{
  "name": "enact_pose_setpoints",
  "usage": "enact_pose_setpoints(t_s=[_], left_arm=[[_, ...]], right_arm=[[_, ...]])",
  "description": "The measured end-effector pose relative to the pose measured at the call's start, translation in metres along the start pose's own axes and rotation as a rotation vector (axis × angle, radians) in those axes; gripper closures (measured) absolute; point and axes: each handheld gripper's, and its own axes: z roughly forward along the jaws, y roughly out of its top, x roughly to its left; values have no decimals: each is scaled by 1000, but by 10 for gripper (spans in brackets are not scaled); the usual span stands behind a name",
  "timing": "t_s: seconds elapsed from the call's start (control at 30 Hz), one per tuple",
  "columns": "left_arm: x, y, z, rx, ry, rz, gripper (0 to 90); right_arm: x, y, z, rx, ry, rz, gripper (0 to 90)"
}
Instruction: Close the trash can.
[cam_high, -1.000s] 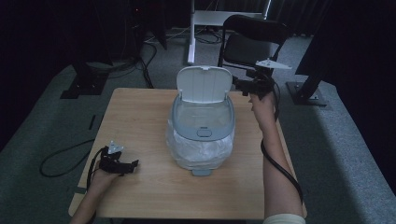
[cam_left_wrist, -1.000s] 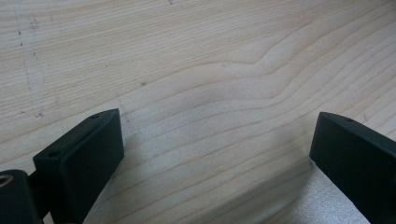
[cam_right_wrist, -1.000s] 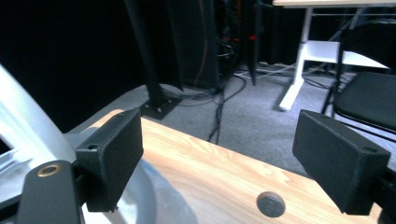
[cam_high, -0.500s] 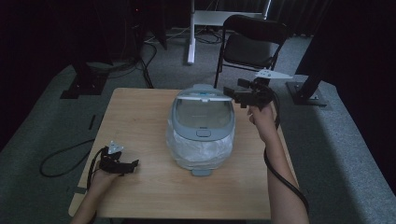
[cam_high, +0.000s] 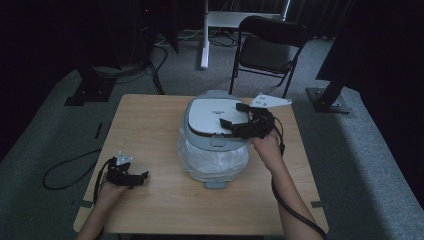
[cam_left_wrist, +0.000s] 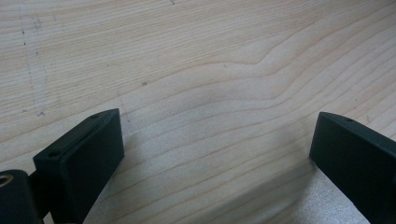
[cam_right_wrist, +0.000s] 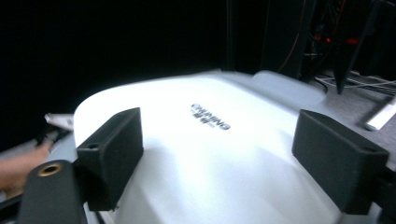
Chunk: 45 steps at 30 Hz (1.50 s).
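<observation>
You're closing the bin: your right gripper, jaws wide and empty, rests on its lid; press toward six o'clock until it latches.

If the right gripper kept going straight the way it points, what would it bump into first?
Probably the white lid of the bin. The right gripper hangs just over it, jaws wide open, aimed low across its top. I can't tell whether it already touches.
</observation>
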Motion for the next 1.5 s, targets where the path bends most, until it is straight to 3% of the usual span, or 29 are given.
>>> enact_pose_setpoints(t_s=[0.03,0.07,0.1,0.2,0.37,0.9,1.03,1.5], left_arm=[[0,0,0,2,2,2,38],[-1,0,0,5,6,7,38],[-1,0,0,6,9,8,38],[-1,0,0,5,7,6,39],[-1,0,0,6,10,7,39],[-2,-1,0,4,12,4,39],[-2,-1,0,3,12,4,39],[-2,-1,0,4,13,3,39]], right_arm=[[0,0,0,0,0,0,124],[6,-2,1,13,-52,-34,121],[9,-3,1,16,-69,-42,121],[14,-4,0,26,-86,-63,120],[16,-4,-1,34,-74,-55,120],[28,-5,-2,37,-125,-76,122],[34,-6,-1,59,-152,-109,125],[30,-14,-14,-4,-191,-63,115]])
